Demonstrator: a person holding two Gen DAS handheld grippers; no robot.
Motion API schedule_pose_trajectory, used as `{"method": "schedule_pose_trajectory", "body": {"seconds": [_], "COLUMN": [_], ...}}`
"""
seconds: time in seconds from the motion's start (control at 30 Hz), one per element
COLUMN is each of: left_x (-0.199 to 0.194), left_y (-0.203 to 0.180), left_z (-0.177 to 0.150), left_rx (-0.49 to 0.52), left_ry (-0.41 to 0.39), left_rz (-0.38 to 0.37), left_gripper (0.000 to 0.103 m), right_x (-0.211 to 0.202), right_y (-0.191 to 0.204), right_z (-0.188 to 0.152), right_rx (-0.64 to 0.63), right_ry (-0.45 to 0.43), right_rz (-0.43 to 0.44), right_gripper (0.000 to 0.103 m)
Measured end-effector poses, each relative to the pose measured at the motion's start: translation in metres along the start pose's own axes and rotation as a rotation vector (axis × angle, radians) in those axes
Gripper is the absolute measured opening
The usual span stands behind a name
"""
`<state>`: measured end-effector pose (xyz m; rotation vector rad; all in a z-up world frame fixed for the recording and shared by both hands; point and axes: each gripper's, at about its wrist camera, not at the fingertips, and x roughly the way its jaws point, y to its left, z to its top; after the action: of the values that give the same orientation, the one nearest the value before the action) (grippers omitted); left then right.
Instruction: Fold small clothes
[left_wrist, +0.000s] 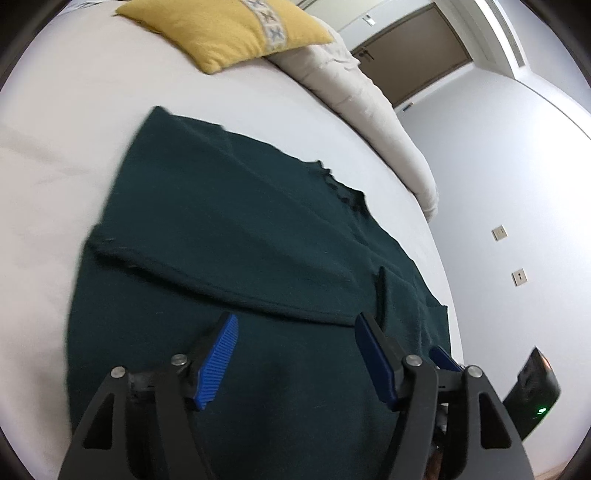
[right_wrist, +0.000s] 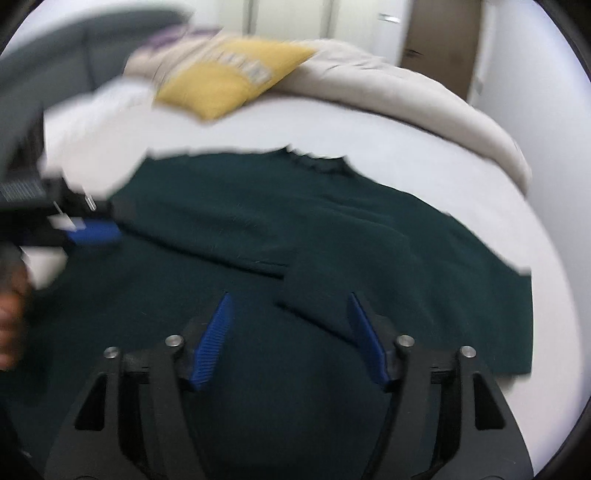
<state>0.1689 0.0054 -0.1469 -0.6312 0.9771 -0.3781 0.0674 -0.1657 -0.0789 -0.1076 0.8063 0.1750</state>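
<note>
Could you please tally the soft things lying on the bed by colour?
Dark green: 1, the sweater
Yellow: 1, the cushion
Beige: 1, the duvet bunched along the far edge of the bed
Total: 3

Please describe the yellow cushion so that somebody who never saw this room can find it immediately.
Start from the white bed where the dark green garment lies spread. Beyond the garment, at the far end, the yellow cushion rests against a beige duvet. It is the only yellow thing, with a pale patterned strip across it.
</note>
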Motion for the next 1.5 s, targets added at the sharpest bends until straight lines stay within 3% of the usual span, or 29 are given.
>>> {"method": "schedule_pose_trajectory", "body": {"seconds": [0.17, 0.3, 0.4, 0.53, 0.6, 0.7, 0.73, 0.9, 1.1, 1.23, 1.4, 1.5], "left_x": [0.034, 0.077, 0.110, 0.143, 0.147, 0.145, 0.141, 0.128, 0.100, 0.069, 0.047, 0.044], "left_y": [-0.047, -0.085, -0.117, -0.136, -0.136, -0.136, -0.138, -0.153, -0.161, -0.163, -0.146, -0.126], "left_z": [0.000, 0.001, -0.001, 0.000, 0.003, 0.009, 0.009, 0.004, 0.017, 0.032, 0.058, 0.070], "left_rx": [0.106, 0.176, 0.276, 0.334, 0.338, 0.331, 0.339, 0.405, 0.401, 0.396, 0.363, 0.318], "left_ry": [0.054, 0.126, 0.169, 0.179, 0.167, 0.153, 0.144, 0.094, 0.042, -0.002, -0.042, -0.054], "left_rz": [-0.009, 0.011, 0.064, 0.144, 0.161, 0.170, 0.166, 0.162, 0.097, 0.067, 0.060, 0.065], "left_gripper": [0.068, 0.052, 0.048, 0.045, 0.035, 0.012, 0.010, 0.007, 0.007, 0.007, 0.007, 0.007], "right_x": [-0.039, -0.050, -0.060, -0.057, -0.061, -0.054, -0.052, -0.028, -0.021, -0.024, 0.000, 0.021], "right_y": [-0.063, -0.132, -0.182, -0.225, -0.243, -0.252, -0.255, -0.259, -0.263, -0.287, -0.317, -0.321], "right_z": [-0.025, -0.054, -0.085, -0.106, -0.117, -0.118, -0.118, -0.103, -0.088, -0.083, -0.075, -0.065], "right_rx": [0.271, 0.463, 0.555, 0.636, 0.674, 0.703, 0.716, 0.726, 0.712, 0.778, 0.858, 0.843], "right_ry": [-0.027, -0.044, -0.062, -0.065, -0.071, -0.080, -0.083, -0.090, -0.089, -0.108, -0.076, -0.043], "right_rz": [0.066, 0.116, 0.107, 0.075, 0.067, 0.051, 0.051, 0.044, 0.017, -0.030, 0.009, 0.001], "right_gripper": [0.063, 0.063, 0.063, 0.063, 0.063, 0.063, 0.063, 0.063, 0.063, 0.063, 0.063, 0.063]}}
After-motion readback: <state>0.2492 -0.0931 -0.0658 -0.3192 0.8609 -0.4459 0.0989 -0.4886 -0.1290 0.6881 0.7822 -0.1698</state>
